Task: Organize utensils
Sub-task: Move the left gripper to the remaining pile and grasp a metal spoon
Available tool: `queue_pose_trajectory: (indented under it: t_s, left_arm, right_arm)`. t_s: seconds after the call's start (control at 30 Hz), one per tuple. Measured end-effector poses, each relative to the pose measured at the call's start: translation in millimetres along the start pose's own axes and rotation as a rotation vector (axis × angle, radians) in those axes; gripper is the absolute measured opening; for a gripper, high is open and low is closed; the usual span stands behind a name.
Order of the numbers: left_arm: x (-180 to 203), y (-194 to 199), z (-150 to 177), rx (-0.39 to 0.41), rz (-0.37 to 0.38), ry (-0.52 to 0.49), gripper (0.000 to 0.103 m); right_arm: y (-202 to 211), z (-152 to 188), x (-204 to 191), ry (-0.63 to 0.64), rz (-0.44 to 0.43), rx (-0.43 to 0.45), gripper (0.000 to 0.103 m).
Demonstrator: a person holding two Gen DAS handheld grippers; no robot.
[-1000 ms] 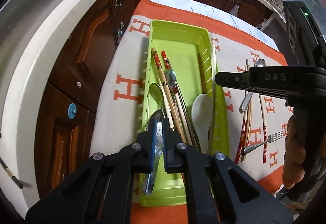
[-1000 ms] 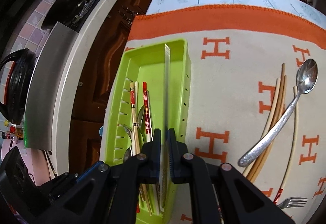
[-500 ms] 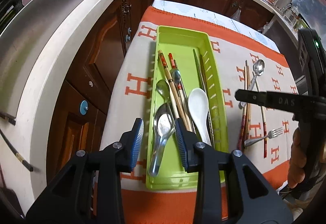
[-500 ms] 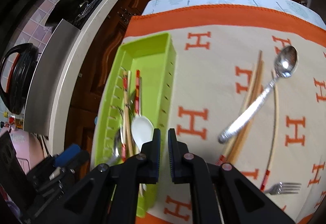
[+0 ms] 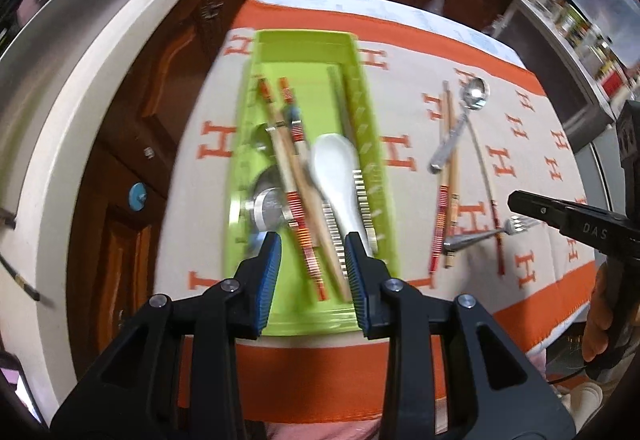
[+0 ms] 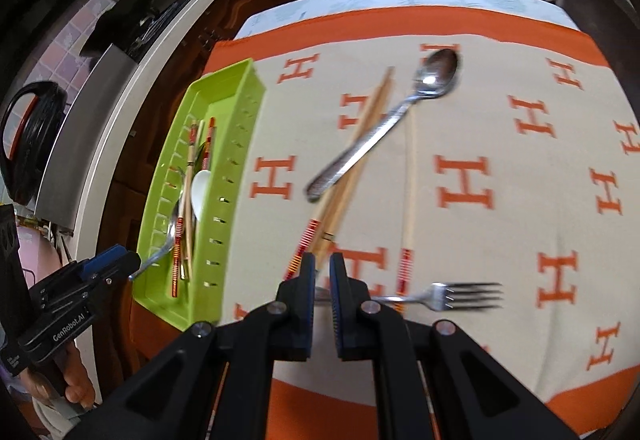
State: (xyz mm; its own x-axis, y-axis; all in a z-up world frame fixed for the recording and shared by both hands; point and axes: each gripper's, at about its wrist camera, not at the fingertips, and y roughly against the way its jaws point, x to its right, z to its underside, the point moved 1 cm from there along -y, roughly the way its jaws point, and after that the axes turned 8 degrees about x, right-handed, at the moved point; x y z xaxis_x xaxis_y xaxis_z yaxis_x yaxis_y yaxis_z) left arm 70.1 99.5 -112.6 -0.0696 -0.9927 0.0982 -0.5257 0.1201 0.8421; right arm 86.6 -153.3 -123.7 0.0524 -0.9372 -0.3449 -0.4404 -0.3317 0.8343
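Both grippers have let go since a second ago: left gripper (image 5: 312, 240) hangs spread over the lime-green plastic tray (image 5: 372, 144), right gripper (image 6: 319, 268) nearly closed, empty. Left on the cloth: steel fork (image 6: 448, 294) just beyond it, silver spoon (image 6: 384, 128), chopsticks (image 6: 340, 196) farther.

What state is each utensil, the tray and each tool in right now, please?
Left tool: open, empty, above the tray.
Right tool: nearly shut, empty, above the fork handle.
Green tray: holding utensils.
White spoon: in the tray.
Metal spoon: lying across chopsticks on the cloth.
Fork: on the cloth.
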Motion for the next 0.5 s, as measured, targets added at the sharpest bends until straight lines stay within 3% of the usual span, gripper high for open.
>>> queue_pose_trajectory:
  t_s: [0.27,0.5]
  left_arm:
    - [69.6,-7.4,-24.7,-0.003,0.066,-0.133,0.029]
    - [127.7,-45.8,-72.7,-0.024,0.159,-0.248,0.029]
  right_arm:
    - [19.2,0.2,44.9,-0.085,-0.001,0.031,0.007]
    - [18.3,-4.0,80.9,-0.157,-0.003,0.040,0.007]
